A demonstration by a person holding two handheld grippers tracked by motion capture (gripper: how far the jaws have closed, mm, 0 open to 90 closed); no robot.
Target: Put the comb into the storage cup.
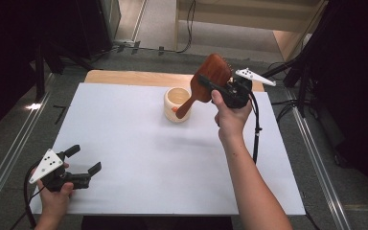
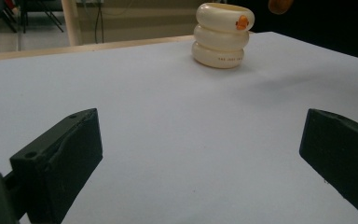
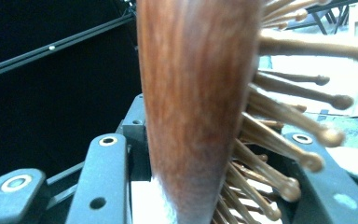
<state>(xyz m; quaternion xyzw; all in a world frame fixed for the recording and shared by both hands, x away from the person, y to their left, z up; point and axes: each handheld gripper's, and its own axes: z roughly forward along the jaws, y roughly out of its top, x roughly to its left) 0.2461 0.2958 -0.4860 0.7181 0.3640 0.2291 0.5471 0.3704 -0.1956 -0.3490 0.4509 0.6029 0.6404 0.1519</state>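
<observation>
Right gripper (image 1: pixel 219 86) fingers clamping wooden hairbrush (image 1: pixel 210 76), handle dipping toward cream cup (image 1: pixel 176 103) on desk (image 1: pixel 139 158) | left gripper (image 1: pixel 84 160) fingers resting apart | risk: handle catching rim, tipping cup.

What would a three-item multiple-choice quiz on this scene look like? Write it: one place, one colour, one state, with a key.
1. Where does the brush handle end?
A. flat on the table
B. at the cup's rim
C. in the left gripper

2. What colour is the cup?
A. cream
B. blue
C. black

3. How are the left gripper fingers?
A. shut on the cup
B. shut on the brush
C. open, with nothing between them

Key: B, the handle slants down to the cup's mouth while the right gripper clamps the brush head; A, cream stacked rings with an orange mark; C, bare table shows between the spread fingers.
</observation>
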